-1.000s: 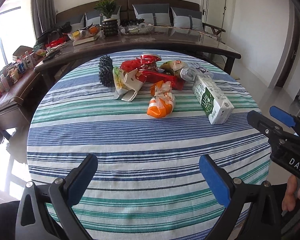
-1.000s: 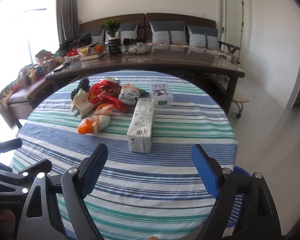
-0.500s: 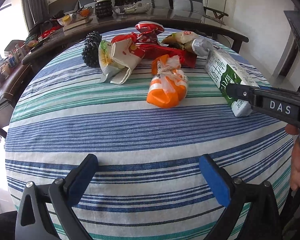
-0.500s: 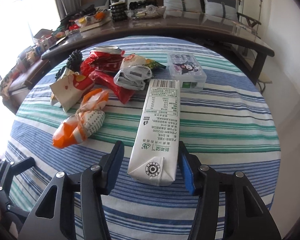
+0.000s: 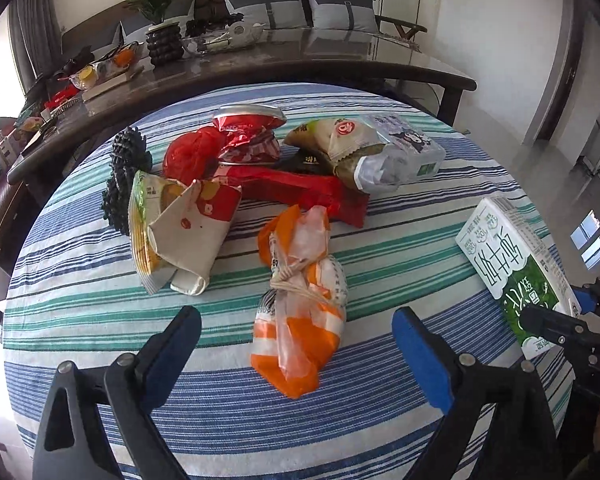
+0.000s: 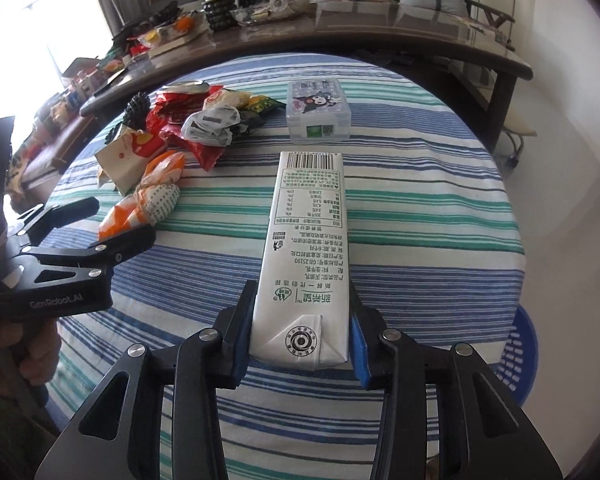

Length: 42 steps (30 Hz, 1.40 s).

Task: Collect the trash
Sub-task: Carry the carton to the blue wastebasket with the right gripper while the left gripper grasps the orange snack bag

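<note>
Right wrist view: right gripper, blue pads on black fingers, clamps the near end of a white rectangular milk carton w/ printed text & barcode; pads press both long sides. Carton lies lengthwise on the round table w/ blue, green & white striped cloth, far end pointing toward a clear plastic lidded box w/ cartoon print. Blue plastic basket sits below the table edge at right. Left gripper appears at left, held by a hand.

Left wrist view: left gripper, jaws closing, not yet touching; an orange & white plastic bag tied w/ string lies between the fingers, its near end about level w/ the tips. Behind it, the trash pile: crumpled red & white paper cup on a yellow-green snack packet, red foil wrappers, crushed red can, beige & green snack bag, black knobbly object at left. Same carton at right edge shows its green & white face, w/ the right gripper's tips on it. Dark long table w/ potted plant stands beyond.
</note>
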Motion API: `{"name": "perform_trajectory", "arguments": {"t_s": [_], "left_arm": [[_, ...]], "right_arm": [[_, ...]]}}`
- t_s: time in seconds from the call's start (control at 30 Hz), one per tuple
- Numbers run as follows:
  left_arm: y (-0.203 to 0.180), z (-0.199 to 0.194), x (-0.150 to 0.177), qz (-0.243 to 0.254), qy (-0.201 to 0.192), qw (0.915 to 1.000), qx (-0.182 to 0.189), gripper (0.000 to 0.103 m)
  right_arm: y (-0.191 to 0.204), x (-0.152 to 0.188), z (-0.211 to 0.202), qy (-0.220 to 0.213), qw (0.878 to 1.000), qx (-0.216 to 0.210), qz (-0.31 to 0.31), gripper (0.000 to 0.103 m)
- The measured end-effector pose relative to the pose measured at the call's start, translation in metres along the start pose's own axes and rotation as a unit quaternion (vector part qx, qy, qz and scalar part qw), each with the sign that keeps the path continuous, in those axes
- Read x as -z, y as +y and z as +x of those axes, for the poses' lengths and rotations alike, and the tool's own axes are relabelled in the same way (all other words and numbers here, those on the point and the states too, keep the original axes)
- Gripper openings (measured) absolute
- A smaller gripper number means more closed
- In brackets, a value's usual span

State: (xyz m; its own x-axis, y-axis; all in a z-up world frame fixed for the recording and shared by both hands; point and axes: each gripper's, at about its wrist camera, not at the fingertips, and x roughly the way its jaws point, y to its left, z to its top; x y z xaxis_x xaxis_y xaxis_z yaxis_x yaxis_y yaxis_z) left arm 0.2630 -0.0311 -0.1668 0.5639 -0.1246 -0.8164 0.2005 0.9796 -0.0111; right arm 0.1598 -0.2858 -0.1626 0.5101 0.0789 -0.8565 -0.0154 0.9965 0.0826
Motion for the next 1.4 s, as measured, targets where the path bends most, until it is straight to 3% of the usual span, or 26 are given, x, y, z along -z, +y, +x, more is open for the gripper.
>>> {"name": "perform_trajectory", "arguments": {"t_s": [0.03, 0.07, 0.1, 0.17, 0.3, 0.37, 0.47, 0.6, 0.67, 0.77, 0.87, 1.03, 1.23, 1.4], "left_arm": [[0.001, 0.004, -0.002, 0.0, 0.004, 1.0, 0.003, 0.071], [0.002, 0.009, -0.002, 0.0, 0.012, 0.9999, 0.009, 0.051], [0.003, 0.012, -0.001, -0.002, 0.018, 0.9997, 0.018, 0.048], [0.004, 0.008, 0.004, -0.005, 0.013, 0.9997, 0.02, 0.047], [-0.008, -0.009, 0.025, 0.002, 0.025, 0.998, 0.058, 0.047], [-0.016, -0.012, 0.032, 0.012, 0.027, 0.998, 0.056, 0.049], [-0.023, -0.006, 0.033, 0.018, 0.034, 0.9981, 0.048, 0.057], [-0.024, -0.001, 0.025, 0.012, 0.031, 0.9986, 0.042, 0.056], [-0.028, -0.002, 0.023, 0.018, 0.031, 0.9984, 0.045, 0.045], [-0.044, -0.011, 0.018, 0.025, 0.025, 0.9971, 0.068, 0.045], [-0.077, -0.026, 0.009, 0.036, 0.014, 0.9931, 0.111, 0.045], [-0.157, -0.041, -0.01, 0.065, 0.011, 0.9796, 0.19, 0.045], [-0.264, -0.026, -0.018, 0.116, 0.03, 0.9655, 0.231, 0.045], [-0.321, 0.004, -0.013, 0.131, 0.058, 0.9585, 0.246, 0.045]], "right_arm": [[-0.003, -0.001, -0.001, 0.003, 1.0, 0.0, 0.001, 0.042], [-0.005, -0.002, -0.001, 0.005, 1.0, 0.003, -0.001, 0.042], [-0.006, -0.004, -0.001, 0.007, 1.0, 0.005, -0.003, 0.042], [-0.006, -0.008, 0.0, 0.015, 1.0, 0.007, -0.011, 0.043], [-0.001, -0.023, 0.008, 0.035, 0.999, 0.009, -0.028, 0.058], [0.002, -0.029, 0.015, 0.048, 0.998, 0.005, -0.035, 0.058], [0.004, -0.035, 0.018, 0.053, 0.998, 0.011, -0.038, 0.039], [0.0, -0.035, 0.002, 0.034, 0.999, -0.013, -0.029, 0.039], [-0.008, -0.035, -0.009, 0.023, 0.999, -0.02, -0.019, 0.038], [-0.03, -0.034, -0.027, 0.009, 1.0, -0.018, -0.003, 0.038], [-0.063, -0.029, -0.045, -0.002, 1.0, -0.002, 0.016, 0.039], [-0.139, -0.011, -0.065, -0.002, 0.996, 0.043, 0.072, 0.039], [-0.209, 0.028, -0.065, 0.013, 0.989, 0.069, 0.13, 0.039], [-0.252, 0.055, -0.057, 0.016, 0.983, 0.07, 0.171, 0.039]]}}
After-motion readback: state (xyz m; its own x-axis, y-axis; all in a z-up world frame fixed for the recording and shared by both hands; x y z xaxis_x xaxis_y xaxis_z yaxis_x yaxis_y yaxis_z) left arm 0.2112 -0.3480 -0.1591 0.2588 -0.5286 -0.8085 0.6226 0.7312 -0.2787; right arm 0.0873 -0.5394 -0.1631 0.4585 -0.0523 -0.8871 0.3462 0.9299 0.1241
